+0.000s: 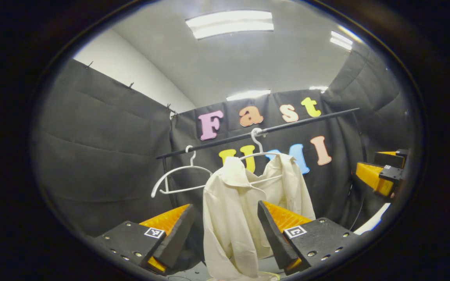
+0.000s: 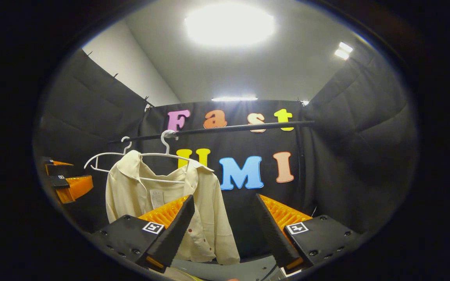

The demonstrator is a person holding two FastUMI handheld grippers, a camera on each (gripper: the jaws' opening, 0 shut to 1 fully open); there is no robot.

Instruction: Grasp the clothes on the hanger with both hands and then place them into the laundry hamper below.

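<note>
A cream shirt (image 1: 233, 210) hangs on a white hanger (image 1: 257, 153) from a black rail (image 1: 287, 124), one shoulder slipped lower than the other. My left gripper (image 1: 225, 206) is open in front of it, and the shirt shows between the fingers, still some way off. In the right gripper view the shirt (image 2: 209, 210) hangs left of centre on its hanger (image 2: 165, 153). My right gripper (image 2: 224, 199) is open, with the shirt's right edge behind its left finger (image 2: 174, 230). Each gripper sees the other at the side: the right gripper (image 1: 381, 171) and the left gripper (image 2: 66, 181).
An empty white hanger (image 1: 178, 177) hangs on the rail left of the shirt, also the empty hanger (image 2: 102, 158). Black cloth walls close the booth on three sides. A pale sliver (image 1: 266, 276) lies below the shirt; what it is I cannot tell.
</note>
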